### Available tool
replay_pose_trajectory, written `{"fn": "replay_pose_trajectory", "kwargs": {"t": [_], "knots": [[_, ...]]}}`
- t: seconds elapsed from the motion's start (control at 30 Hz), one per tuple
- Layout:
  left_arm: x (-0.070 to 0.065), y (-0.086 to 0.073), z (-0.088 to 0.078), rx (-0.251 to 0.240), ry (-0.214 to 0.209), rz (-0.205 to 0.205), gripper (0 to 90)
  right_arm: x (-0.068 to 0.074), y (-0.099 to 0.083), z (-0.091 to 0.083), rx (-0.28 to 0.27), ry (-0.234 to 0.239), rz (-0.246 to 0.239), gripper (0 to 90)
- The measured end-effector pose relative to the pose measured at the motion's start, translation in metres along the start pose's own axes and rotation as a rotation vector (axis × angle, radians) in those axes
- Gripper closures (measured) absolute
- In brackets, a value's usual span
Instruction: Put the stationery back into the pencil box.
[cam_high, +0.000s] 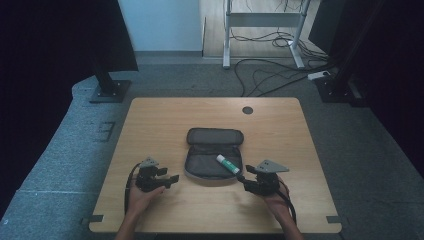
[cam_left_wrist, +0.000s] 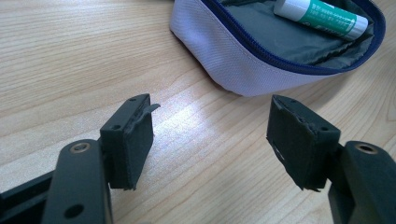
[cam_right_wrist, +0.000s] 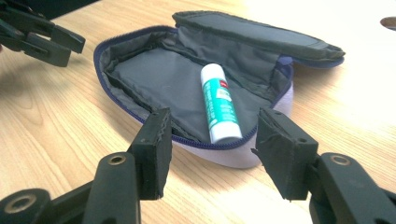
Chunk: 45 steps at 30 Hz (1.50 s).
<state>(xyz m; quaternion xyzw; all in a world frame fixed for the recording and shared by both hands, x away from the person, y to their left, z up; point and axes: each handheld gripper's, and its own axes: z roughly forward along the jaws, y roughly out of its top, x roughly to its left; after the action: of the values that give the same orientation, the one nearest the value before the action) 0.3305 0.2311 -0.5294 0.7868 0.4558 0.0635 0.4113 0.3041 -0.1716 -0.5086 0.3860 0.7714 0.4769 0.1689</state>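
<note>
We held both tongs spread and empty: left tongs (cam_high: 172, 178) at the open pouch's (cam_high: 202, 168) eight o'clock, right tongs (cam_high: 240, 178) at four; a clumsy zip pull risked spilling the glue stick (cam_high: 227, 164) onto the worktop (cam_high: 150, 130).

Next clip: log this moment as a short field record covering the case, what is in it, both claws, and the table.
case: white fabric zip pencil case with dark grey lining, lying open, lid flap folded back
contents: green-and-white glue stick lying on its side in the lining, near the right edge
left claw: open, nothing between its jaws, just left of the case
right claw: open, nothing between its jaws, at the case's near right corner, glue stick ahead of it
surface: light wooden table
</note>
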Motion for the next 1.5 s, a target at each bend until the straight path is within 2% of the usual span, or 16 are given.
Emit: {"fn": "replay_pose_trajectory", "kwargs": {"t": [0.27, 0.47, 0.7, 0.9, 1.07, 1.5], "knots": [[0.003, 0.0, -0.005, -0.013, 0.004, -0.008, 31.5, -0.009, -0.011, -0.02, -0.021, -0.013, 0.016, 43.4], [0.004, 0.0, -0.006, -0.014, 0.005, -0.009, 31.6, -0.025, -0.026, -0.031, -0.004, -0.05, 0.054, 43.2], [0.005, 0.0, -0.007, -0.014, 0.007, -0.012, 31.5, -0.045, -0.046, -0.036, 0.034, -0.102, 0.101, 42.6], [0.005, 0.0, -0.008, -0.017, 0.006, -0.013, 31.5, -0.056, -0.054, -0.036, 0.05, -0.129, 0.132, 42.1], [0.005, 0.0, -0.007, -0.013, 0.006, -0.011, 31.5, -0.059, -0.057, -0.035, 0.056, -0.142, 0.146, 41.8], [0.005, 0.0, -0.006, -0.01, 0.005, -0.008, 31.4, -0.057, -0.056, -0.032, 0.065, -0.141, 0.142, 37.9]]}}
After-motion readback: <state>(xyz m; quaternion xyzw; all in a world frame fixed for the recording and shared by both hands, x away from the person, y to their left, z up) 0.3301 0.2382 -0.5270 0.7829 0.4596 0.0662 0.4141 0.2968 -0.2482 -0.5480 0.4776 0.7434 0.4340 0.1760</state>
